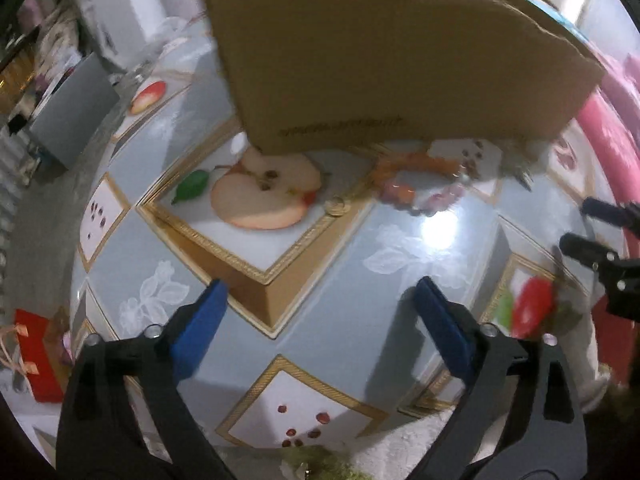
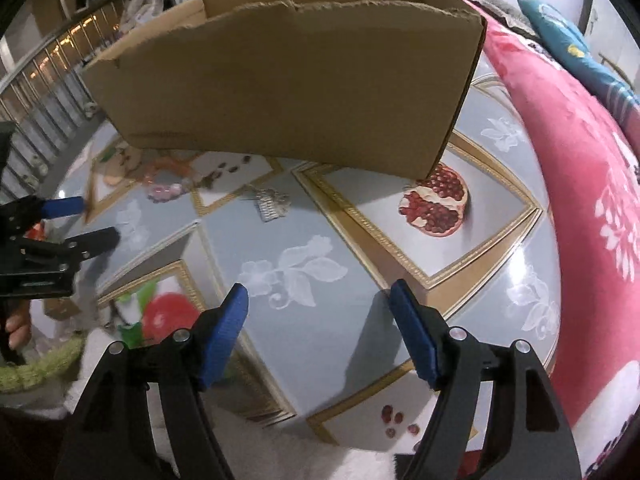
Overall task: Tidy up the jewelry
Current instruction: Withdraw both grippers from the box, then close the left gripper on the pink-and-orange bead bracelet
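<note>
Your counter [image 1: 400, 280] is covered with a shiny, smooth cloth, printed with grey-blue squares, gold borders and fruit pictures. A plain brown cardboard box [image 2: 288, 80] with a rough torn top edge stands at the far side, open at the top. Just in front of it lies a beaded bracelet [image 1: 420, 184], a ring of small round orange and pink beads. Near its left is a little gold ring [image 1: 335, 205]. A small silver hair comb [image 2: 269, 205] with thin teeth lies further right, also near the box. A soft pink flowered blanket [image 2: 580, 180] lies along the right side.

Your left tongs [image 1: 318, 320] hang over the cloth, blue pads wide apart, holding nothing. Your right tongs [image 2: 320, 328] do the same, open and empty, well short of the jewelry.
</note>
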Demonstrator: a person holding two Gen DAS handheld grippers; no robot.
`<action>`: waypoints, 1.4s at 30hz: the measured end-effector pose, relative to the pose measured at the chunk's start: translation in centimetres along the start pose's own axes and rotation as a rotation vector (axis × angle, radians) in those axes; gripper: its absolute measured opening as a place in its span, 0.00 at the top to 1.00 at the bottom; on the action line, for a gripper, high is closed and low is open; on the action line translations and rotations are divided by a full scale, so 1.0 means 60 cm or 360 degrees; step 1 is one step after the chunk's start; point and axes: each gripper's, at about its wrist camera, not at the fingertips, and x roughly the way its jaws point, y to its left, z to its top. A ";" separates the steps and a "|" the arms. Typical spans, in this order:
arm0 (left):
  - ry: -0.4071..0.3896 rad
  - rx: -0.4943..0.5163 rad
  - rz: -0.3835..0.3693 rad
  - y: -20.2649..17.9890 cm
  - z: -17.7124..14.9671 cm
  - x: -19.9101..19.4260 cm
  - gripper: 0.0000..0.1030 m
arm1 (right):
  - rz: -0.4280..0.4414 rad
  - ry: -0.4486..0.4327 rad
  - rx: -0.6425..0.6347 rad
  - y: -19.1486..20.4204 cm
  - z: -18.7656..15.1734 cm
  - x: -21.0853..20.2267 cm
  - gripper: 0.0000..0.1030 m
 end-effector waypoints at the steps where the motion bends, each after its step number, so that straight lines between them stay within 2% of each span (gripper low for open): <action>1: -0.0002 -0.0028 -0.0011 0.004 -0.003 0.001 0.08 | -0.0015 -0.0002 -0.0006 0.001 0.001 0.002 0.26; 7: -0.0059 -0.0022 0.0004 0.012 -0.009 0.002 0.07 | -0.0060 0.0008 0.0029 -0.005 0.002 0.010 0.07; 13: -0.0044 -0.0028 -0.0001 0.014 -0.006 0.002 0.07 | -0.0055 0.0015 0.0034 -0.006 0.002 0.009 0.06; 19: -0.0131 -0.0010 0.0005 0.003 -0.024 -0.004 0.07 | -0.0056 -0.0021 0.0033 -0.005 0.003 0.005 0.06; 23: -0.0093 0.0007 -0.0007 0.002 -0.027 -0.013 0.07 | -0.0057 -0.0034 0.0023 -0.005 -0.001 0.005 0.06; 25: -0.0158 0.0033 0.0002 -0.001 -0.020 -0.025 0.07 | -0.0053 -0.0019 0.0022 -0.007 -0.001 0.007 0.06; 26: -0.0238 0.0079 -0.0024 -0.009 -0.018 -0.039 0.08 | -0.0051 -0.0019 0.0019 -0.007 -0.001 0.007 0.06; 29: -0.0372 0.0221 -0.0138 -0.037 -0.008 -0.068 0.08 | -0.0037 -0.0039 0.0025 -0.008 0.001 0.007 0.06; 31: -0.0413 0.0320 -0.0184 -0.061 0.001 -0.074 0.09 | -0.0012 -0.0056 0.0037 -0.010 0.001 0.006 0.06; 32: -0.0417 0.0367 -0.0191 -0.076 -0.001 -0.077 0.16 | 0.0001 -0.0061 0.0040 -0.011 0.000 0.006 0.06; 33: -0.0415 0.0414 -0.0187 -0.088 0.001 -0.075 0.28 | 0.0005 -0.0064 0.0040 -0.012 0.000 0.006 0.06; 34: -0.0403 0.0457 -0.0178 -0.097 0.008 -0.067 0.32 | 0.0002 -0.0066 0.0035 -0.011 0.000 0.006 0.06; 36: -0.0364 0.0532 -0.0190 -0.105 0.023 -0.046 0.49 | -0.0004 -0.0069 0.0011 -0.006 -0.002 0.007 0.06; 42: -0.0242 0.0613 -0.0215 -0.121 0.035 -0.015 0.74 | 0.0006 -0.0087 -0.0036 0.007 -0.006 0.006 0.06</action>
